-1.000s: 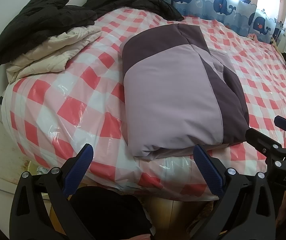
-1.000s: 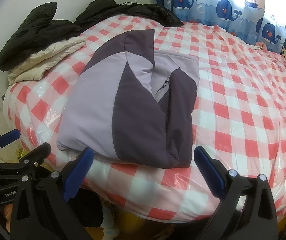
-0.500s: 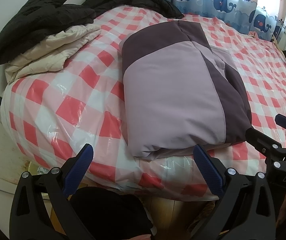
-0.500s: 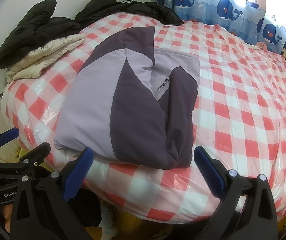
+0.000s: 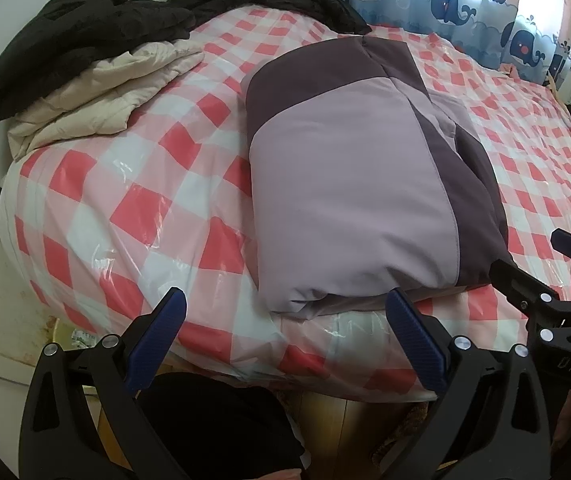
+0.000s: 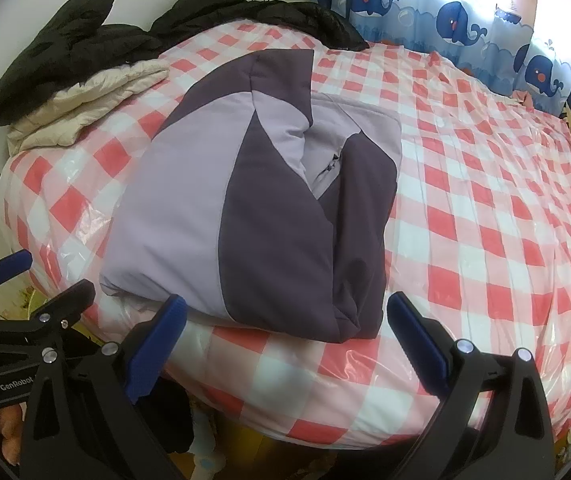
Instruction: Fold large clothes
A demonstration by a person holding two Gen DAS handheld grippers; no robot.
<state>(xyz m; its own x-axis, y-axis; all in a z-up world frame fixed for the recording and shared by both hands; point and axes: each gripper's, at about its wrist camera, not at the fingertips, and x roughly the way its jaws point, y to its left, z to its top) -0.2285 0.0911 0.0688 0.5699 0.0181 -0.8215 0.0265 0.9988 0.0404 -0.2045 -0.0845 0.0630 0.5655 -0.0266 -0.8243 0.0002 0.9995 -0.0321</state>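
Note:
A lilac and dark purple jacket [image 5: 357, 184] lies folded into a thick rectangle near the front edge of the bed; it also shows in the right wrist view [image 6: 253, 208]. My left gripper [image 5: 285, 320] is open and empty, just in front of the jacket's near left corner. My right gripper [image 6: 285, 320] is open and empty, just in front of the jacket's near right corner. Each gripper shows at the side of the other's view: the right one [image 5: 533, 272], the left one [image 6: 49, 276].
The bed [image 6: 485, 208] has a red and white checked cover under clear plastic. A cream quilted garment [image 5: 97, 92] and black jackets [image 5: 81, 20] are piled at the far left. Whale curtains [image 6: 445, 16] hang behind. The floor lies below the bed's front edge.
Both grippers have moved a little closer to the jacket's front edge, so it looks larger. The jacket has not moved and both grippers stay open.

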